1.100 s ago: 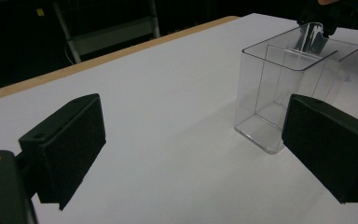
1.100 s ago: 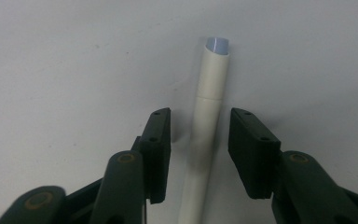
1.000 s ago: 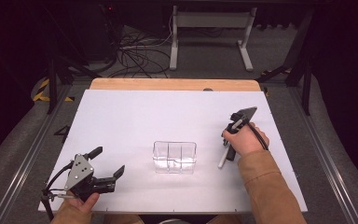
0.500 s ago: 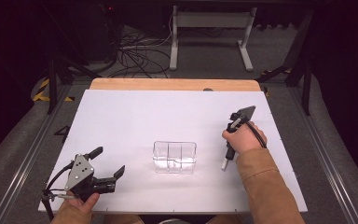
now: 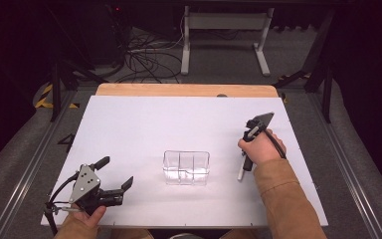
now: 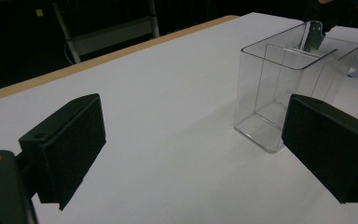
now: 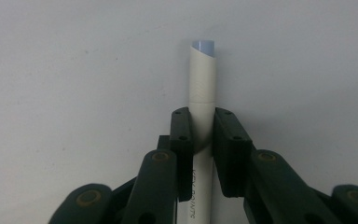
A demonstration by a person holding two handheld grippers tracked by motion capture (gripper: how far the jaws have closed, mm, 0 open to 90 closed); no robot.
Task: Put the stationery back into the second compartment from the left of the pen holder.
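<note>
- At the near left corner of the white table (image 5: 144,124) we see the left gripper (image 5: 113,181), held low in the person's left hand (image 5: 82,219), with its grey three-cornered plate on top and a cable trailing off behind.
- Its two black jaws stand spread wide apart with nothing between them; in the left gripper view they frame bare tabletop, one jaw at each side.
- Near the middle of the table, to the right of that gripper and apart from it, we see a clear plastic box (image 5: 186,167) standing upright, open at the top and split by thin inner walls into compartments.
- In the left gripper view the same box (image 6: 289,88) stands just beyond the right-hand jaw; we cannot tell whether any compartment holds anything.
- To the right of the box, near it but not touching, the right gripper (image 5: 242,169) points down toward the table, held by the person's right hand (image 5: 259,148) in a tan sleeve (image 5: 283,199).
- Its jaws are pressed against a white pen (image 7: 202,84), pinching the barrel from both sides.
- In the right gripper view the pen runs straight out past the jaw tips, its pale bluish end farthest from the gripper, over the plain white surface.
</note>
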